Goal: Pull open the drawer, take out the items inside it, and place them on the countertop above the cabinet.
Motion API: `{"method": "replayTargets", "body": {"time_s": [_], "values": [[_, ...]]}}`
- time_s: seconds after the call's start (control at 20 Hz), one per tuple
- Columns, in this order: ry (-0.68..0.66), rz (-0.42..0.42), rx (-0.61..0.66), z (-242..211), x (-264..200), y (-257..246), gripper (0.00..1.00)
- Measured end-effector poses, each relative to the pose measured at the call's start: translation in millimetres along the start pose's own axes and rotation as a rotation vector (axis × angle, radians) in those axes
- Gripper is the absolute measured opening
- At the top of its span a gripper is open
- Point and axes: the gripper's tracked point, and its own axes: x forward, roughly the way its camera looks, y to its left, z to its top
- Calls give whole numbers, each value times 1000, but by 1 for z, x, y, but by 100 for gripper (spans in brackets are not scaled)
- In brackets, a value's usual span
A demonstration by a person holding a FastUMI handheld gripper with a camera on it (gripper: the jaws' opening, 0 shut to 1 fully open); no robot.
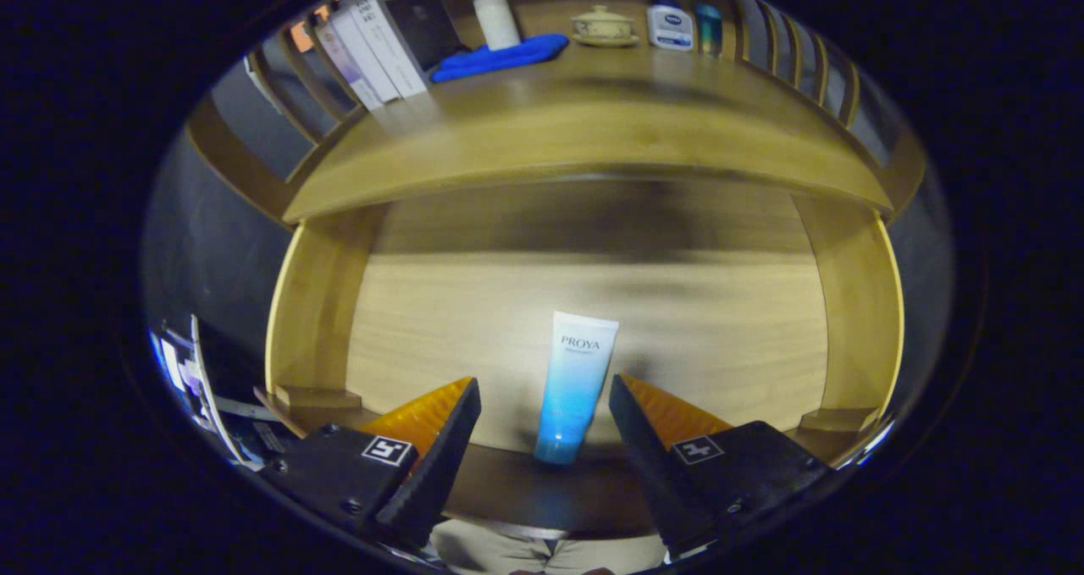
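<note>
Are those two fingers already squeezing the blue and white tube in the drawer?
Apart. In the gripper view the gripper is open, and the tube lies between its fingers with bare drawer floor showing on both sides.

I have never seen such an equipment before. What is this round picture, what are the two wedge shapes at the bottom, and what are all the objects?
The picture comes from a wide-angle camera riding on a handheld gripper, a two-finger tool that a person carries. The wedges are its two fingers, standing open and pressing on nothing. Between them lies a white-and-blue tube on the floor of an open wooden drawer; it is the item to take out. Above is the countertop, already bearing upright boxes, a pump bottle on a blue cloth, a lidded bowl and two small bottles.
</note>
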Motion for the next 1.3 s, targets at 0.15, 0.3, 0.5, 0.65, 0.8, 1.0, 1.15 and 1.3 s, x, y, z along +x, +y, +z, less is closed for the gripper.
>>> {"method": "replayTargets", "body": {"time_s": [0.15, 0.3, 0.5, 0.65, 0.8, 1.0, 1.15, 1.3], "values": [[50, -44, 58, 3, 17, -7, 93], [84, -78, 63, 0, 27, -9, 92], [98, -134, 76, -1, 39, -15, 82], [94, -164, 71, -1, 42, -17, 68], [71, -190, 51, 0, 45, -16, 58], [46, -175, 43, 0, 43, -17, 51], [32, -163, 34, 1, 39, -16, 47], [-3, -182, 1, 7, 27, -16, 45]]}}
